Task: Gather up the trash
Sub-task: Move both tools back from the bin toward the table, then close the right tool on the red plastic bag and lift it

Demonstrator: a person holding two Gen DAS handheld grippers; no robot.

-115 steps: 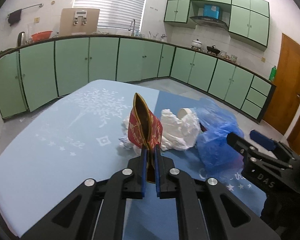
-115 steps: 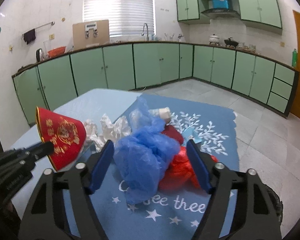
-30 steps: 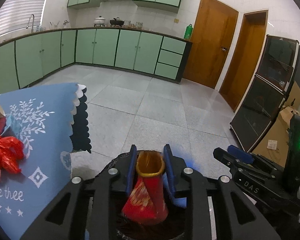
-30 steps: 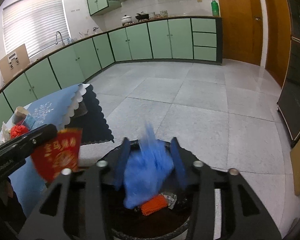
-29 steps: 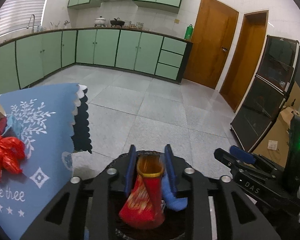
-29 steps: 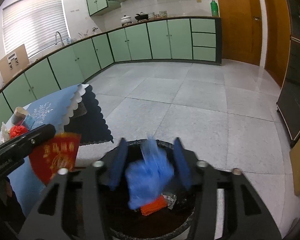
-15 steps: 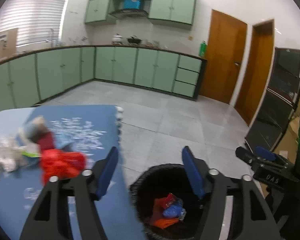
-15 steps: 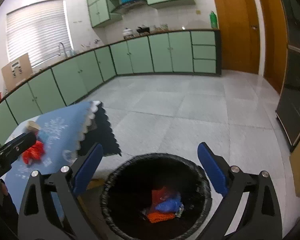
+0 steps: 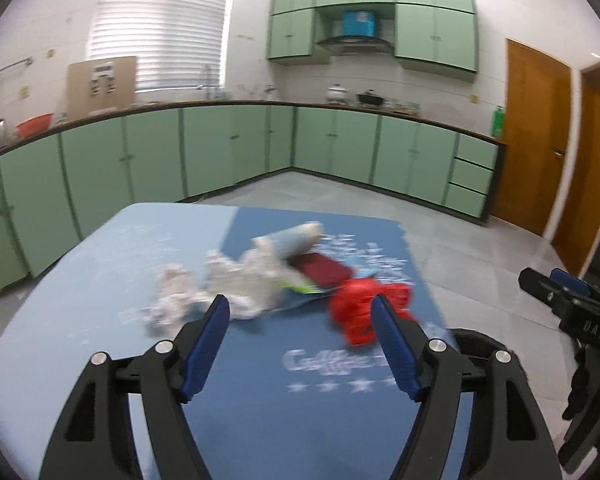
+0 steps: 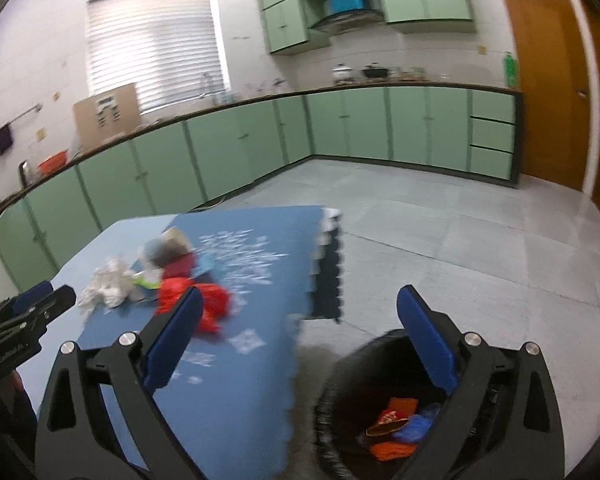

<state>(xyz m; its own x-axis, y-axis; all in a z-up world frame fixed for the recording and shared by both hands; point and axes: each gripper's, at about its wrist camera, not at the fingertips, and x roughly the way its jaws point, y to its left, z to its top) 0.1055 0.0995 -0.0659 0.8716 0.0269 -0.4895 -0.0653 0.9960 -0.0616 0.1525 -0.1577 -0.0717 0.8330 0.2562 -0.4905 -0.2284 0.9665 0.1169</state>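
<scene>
Black bin (image 10: 340, 392) is holding red, orange and blue trash (image 10: 400, 428). Left gripper (image 9: 300, 344) is opening with nothing between its jaws. Right gripper (image 10: 300, 340) is standing wide, empty.

Left wrist view: looks along own tongs (image 9: 300, 312), angled down over desk (image 9: 80, 300), trash pile (image 9: 284, 276) close, frame centre. Right wrist view: further right, desk at left, bin (image 10: 340, 408) lower right. Shared: desk, pile, green cabinets (image 9: 220, 148).
</scene>
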